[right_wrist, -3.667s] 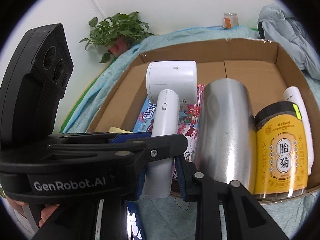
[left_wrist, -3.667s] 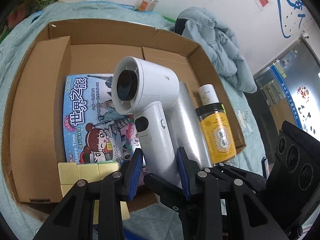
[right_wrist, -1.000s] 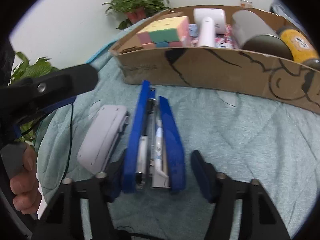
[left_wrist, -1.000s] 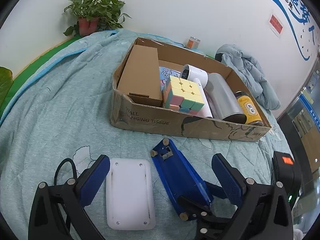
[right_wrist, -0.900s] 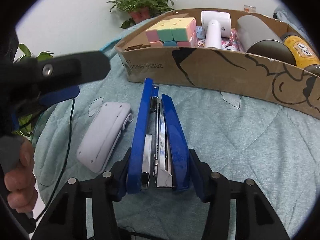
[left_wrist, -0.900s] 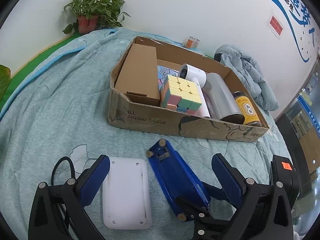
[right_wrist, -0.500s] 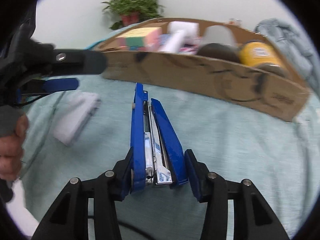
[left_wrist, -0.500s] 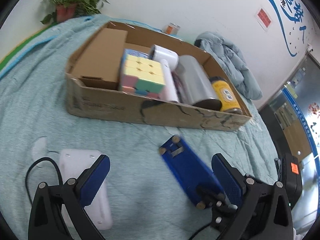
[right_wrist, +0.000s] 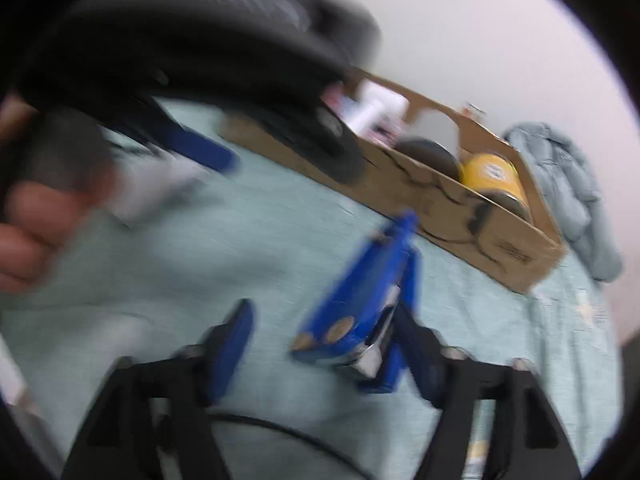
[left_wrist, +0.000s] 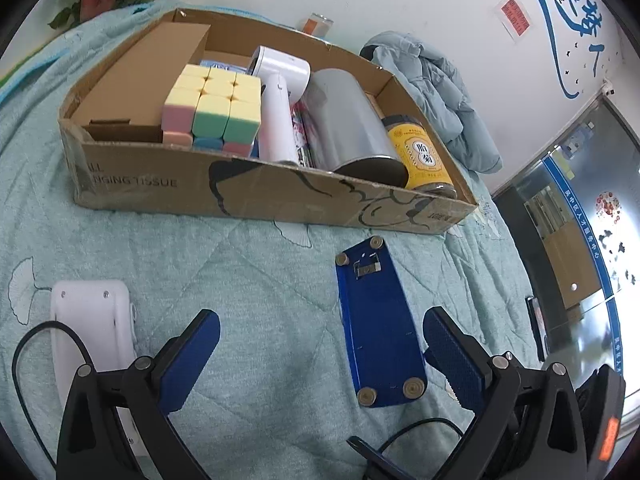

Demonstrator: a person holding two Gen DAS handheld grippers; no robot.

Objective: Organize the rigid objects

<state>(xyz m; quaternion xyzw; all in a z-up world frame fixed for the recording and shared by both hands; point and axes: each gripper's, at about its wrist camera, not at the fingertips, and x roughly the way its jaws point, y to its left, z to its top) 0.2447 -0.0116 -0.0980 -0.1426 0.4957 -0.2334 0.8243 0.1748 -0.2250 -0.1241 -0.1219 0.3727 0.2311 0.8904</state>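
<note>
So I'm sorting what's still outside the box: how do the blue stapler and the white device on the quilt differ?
The stapler is deep blue; the white device is white. The stapler lies on the right, next to the left gripper's right finger, while the white device lies far left, partly hidden behind the other finger. The stapler shows round feet at its corners; the white device shows small screws. Both lie on the quilt, outside the box.

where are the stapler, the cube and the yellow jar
stapler (left_wrist: 378, 322): left wrist view, on the middle of its blue base, which faces up
cube (left_wrist: 224, 120): left wrist view, on the green square of its near face
yellow jar (left_wrist: 422, 156): left wrist view, on its yellow label
</note>
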